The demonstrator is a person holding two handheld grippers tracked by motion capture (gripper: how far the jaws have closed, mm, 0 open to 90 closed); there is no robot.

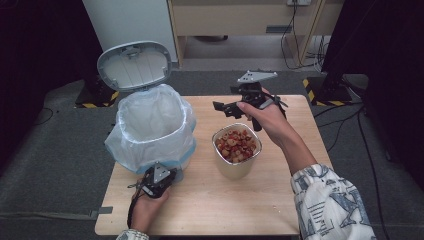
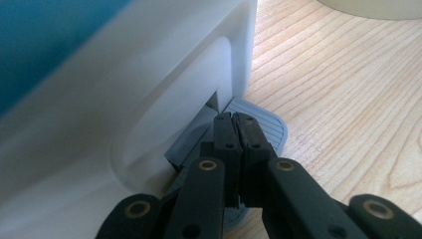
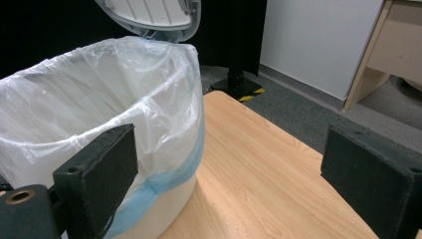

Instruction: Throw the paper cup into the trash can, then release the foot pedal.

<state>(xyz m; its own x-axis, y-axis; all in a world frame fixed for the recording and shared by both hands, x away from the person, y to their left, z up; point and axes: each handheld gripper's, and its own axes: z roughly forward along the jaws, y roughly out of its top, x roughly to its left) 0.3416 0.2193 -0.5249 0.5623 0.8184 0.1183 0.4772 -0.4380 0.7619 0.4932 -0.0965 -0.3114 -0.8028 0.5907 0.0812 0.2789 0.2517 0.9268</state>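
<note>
The left gripper [image 2: 236,122] has its jaws pressed together with nothing between them, and their joined tips rest on the grey ribbed pedal [image 2: 261,124] that juts from the foot of the white bin [image 2: 124,99]. In the high view this left gripper [image 1: 161,176] sits low at the bin's near base, held from below by the left hand [image 1: 147,206], and directly beyond it the bin [image 1: 150,125] stands lined with a clear bag, its grey lid [image 1: 134,65] tipped up and open at the far side. The right gripper [image 1: 223,108], held in the right hand [image 1: 265,119], hangs above the wooden table [image 1: 210,205] with its jaws spread wide and empty, pointing toward the bin. Just below and on the near side of it stands a cream tub [image 1: 236,150] filled with red and pale food pieces, right beside the bin. Seen along the right gripper [image 3: 229,174], the bag-lined bin [image 3: 99,99] lies ahead to its left, with bare tabletop [image 3: 259,169] between the jaws.
</note>
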